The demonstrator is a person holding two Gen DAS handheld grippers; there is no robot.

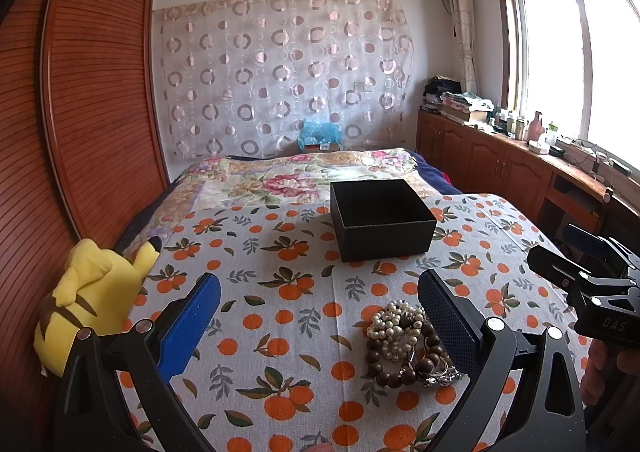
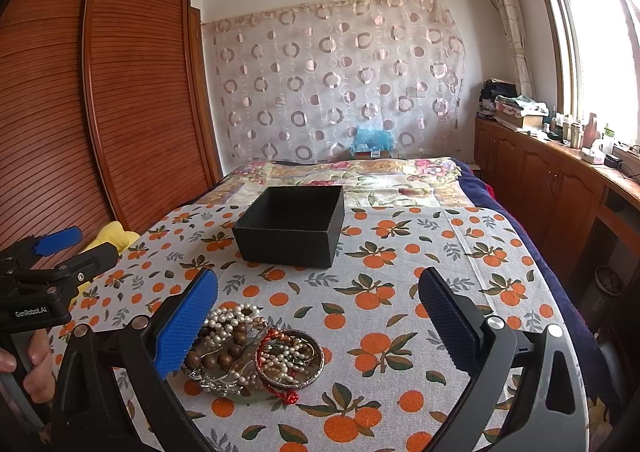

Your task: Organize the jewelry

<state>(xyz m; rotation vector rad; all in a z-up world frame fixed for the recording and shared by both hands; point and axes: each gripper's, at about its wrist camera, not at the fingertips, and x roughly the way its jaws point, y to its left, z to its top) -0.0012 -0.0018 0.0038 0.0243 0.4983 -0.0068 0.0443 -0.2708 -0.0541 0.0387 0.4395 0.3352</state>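
- Jewelry pile (image 2: 256, 352): tangled, lying in front of black box (image 2: 292, 228).
- Left tongs (image 1: 320, 316), right tongs (image 2: 318, 316): both wide, empty.
- Risk: strands likely snag, dragging neighbours.

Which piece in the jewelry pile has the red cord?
The round metal bangle at the pile's right edge, red cord knotted at its front; the pearl strand and brown wooden beads have none.
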